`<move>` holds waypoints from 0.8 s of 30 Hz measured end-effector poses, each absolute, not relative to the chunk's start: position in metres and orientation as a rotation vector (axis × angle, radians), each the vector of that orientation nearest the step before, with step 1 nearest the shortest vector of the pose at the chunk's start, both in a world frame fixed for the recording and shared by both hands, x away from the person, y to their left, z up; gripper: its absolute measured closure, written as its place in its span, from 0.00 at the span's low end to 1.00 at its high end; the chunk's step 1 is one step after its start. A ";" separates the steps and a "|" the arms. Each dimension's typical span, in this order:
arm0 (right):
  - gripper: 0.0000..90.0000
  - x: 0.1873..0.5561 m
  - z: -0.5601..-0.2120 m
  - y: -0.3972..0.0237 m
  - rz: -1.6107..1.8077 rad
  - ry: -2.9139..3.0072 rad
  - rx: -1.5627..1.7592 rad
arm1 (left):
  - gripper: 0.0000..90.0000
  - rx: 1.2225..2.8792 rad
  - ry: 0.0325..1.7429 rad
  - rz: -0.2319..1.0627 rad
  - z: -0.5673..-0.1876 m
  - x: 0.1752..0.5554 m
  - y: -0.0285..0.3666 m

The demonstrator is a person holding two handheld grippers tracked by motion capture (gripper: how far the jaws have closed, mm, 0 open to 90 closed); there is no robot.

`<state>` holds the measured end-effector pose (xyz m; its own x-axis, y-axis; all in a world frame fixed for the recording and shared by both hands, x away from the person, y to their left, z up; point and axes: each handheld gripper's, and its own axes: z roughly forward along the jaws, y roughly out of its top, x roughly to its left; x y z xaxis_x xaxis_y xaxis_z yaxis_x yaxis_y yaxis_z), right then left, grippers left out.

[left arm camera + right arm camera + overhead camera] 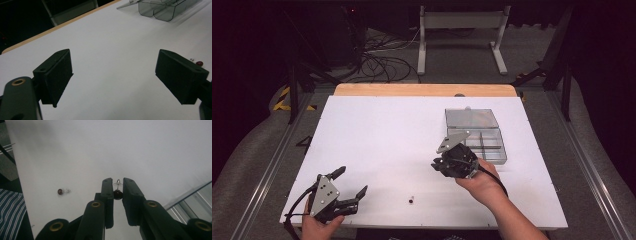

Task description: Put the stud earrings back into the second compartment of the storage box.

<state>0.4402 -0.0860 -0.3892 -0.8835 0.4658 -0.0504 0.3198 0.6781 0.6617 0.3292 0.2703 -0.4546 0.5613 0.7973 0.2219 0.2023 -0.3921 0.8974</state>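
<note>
While the left gripper (353, 192) rests wide open and empty at the lower left of the high view, the right gripper (118, 185) pinches a small dark-red stud earring (117, 192) between nearly closed jaws. It hovers centre-right beside the clear compartment box (492, 150), likely for sorting. A second earring (411, 201) waits on the white table (382, 140), bottom centre.

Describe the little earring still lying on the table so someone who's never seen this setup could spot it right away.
Start at the white table and go to its near edge, between the left gripper and the right gripper. The loose earring lies there alone: a tiny dark red bead with a clear back. Its twin is pinched in the right gripper, off the table.
</note>
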 end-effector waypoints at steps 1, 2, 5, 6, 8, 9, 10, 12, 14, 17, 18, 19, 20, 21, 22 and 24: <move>0.89 0.441 -0.388 -0.087 0.994 2.674 0.651 | 0.16 1.894 0.811 0.831 -0.455 0.329 0.270; 0.89 0.442 -0.388 -0.089 0.993 2.668 0.658 | 0.16 1.893 0.812 0.830 -0.455 0.329 0.270; 0.89 0.447 -0.386 -0.094 0.995 2.654 0.678 | 0.16 1.893 0.815 0.828 -0.455 0.329 0.270; 0.89 0.448 -0.385 -0.095 0.996 2.648 0.695 | 0.16 1.892 0.816 0.827 -0.455 0.329 0.270; 0.89 0.450 -0.384 -0.099 0.997 2.635 0.712 | 0.16 1.897 0.812 0.833 -0.455 0.329 0.270; 0.89 0.452 -0.384 -0.101 0.993 2.628 0.721 | 0.16 1.897 0.811 0.833 -0.455 0.330 0.270; 0.89 0.453 -0.383 -0.102 0.992 2.625 0.727 | 0.16 1.898 0.811 0.833 -0.455 0.330 0.270; 0.89 0.456 -0.383 -0.105 0.992 2.617 0.743 | 0.16 1.897 0.813 0.833 -0.455 0.330 0.270; 0.89 0.460 -0.383 -0.109 0.992 2.610 0.761 | 0.16 1.897 0.814 0.833 -0.455 0.330 0.270; 0.89 0.465 -0.384 -0.114 0.979 2.586 0.801 | 0.16 1.898 0.814 0.832 -0.455 0.330 0.270; 0.88 0.470 -0.385 -0.119 0.977 2.577 0.818 | 0.16 1.897 0.814 0.832 -0.455 0.330 0.270; 0.89 0.472 -0.386 -0.121 0.975 2.570 0.832 | 0.16 1.897 0.814 0.831 -0.455 0.330 0.270; 0.89 0.475 -0.387 -0.124 0.975 2.562 0.844 | 0.16 1.897 0.814 0.832 -0.455 0.330 0.270; 0.89 0.475 -0.387 -0.124 0.975 2.562 0.844 | 0.16 1.898 0.813 0.832 -0.455 0.330 0.270; 0.89 0.477 -0.387 -0.126 0.976 2.558 0.856 | 0.16 1.898 0.813 0.832 -0.455 0.330 0.270; 0.89 0.483 -0.389 -0.132 0.976 2.539 0.890 | 0.16 1.898 0.814 0.833 -0.455 0.330 0.271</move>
<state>0.4834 -0.1323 -0.3894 -0.7715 0.6352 -0.0365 0.4473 0.5822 0.6789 0.3295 0.2705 -0.4548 0.5599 0.7979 0.2235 0.2052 -0.3948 0.8955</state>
